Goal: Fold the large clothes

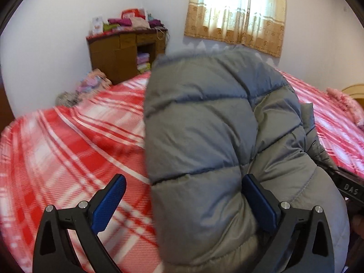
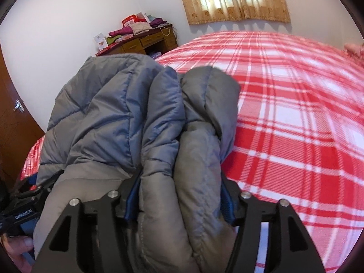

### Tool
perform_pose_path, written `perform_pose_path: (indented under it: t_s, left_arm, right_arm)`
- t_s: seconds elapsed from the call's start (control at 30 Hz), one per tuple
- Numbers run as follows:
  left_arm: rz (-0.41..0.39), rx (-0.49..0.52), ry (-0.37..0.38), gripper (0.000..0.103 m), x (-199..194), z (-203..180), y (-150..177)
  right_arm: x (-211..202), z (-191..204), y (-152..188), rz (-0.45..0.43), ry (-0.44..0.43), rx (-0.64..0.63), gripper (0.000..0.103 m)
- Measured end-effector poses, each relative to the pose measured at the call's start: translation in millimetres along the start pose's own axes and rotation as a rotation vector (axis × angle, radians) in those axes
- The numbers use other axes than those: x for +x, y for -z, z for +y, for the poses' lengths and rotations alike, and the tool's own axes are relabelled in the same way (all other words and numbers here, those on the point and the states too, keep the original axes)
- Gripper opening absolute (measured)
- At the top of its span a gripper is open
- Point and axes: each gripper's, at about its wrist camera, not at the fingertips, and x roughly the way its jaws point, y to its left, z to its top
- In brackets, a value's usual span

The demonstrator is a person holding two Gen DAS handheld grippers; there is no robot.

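White letters "DAS" show on the black body of the right gripper (image 1: 351, 190) at the right edge of the left wrist view; a strap beside the left gripper (image 2: 34, 183) carries small writing, too blurred to read. The left gripper (image 1: 184, 198) stands spread, the grey puffer jacket (image 1: 218, 136) bulging between its blue pads. The right gripper (image 2: 179, 199) pinches a thick fold of the jacket (image 2: 141, 118). The jacket hangs bunched over the near edge of the bed (image 2: 295, 118), covered in red-and-white plaid. A wooden desk (image 1: 127, 52) piled with folded clothes stands in the corner, beside a curtained window (image 1: 236, 9).
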Motion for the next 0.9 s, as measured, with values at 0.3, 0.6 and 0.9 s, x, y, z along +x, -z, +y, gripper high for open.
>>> perform_pose_path:
  t_s: [0.3,0.6,0.9]
  left_arm:
    - [-0.185,0.009,0.001,0.102,-136.1,8.8,-23.8]
    - [-0.309,0.022,0.014,0.102,-216.7,10.4,-27.0]
    - [-0.299,0.024,0.021,0.102,-210.4,10.4,-19.3]
  right_arm:
    - [-127.5,32.9,-2.4,-0.159,0.117,-0.076,0.08]
    - [-216.7,69.1,7.2,-0.31,0.134,-0.138,0.088]
    - [-218.4,79.1,8.8,-0.33,0.119,-0.164,0.09]
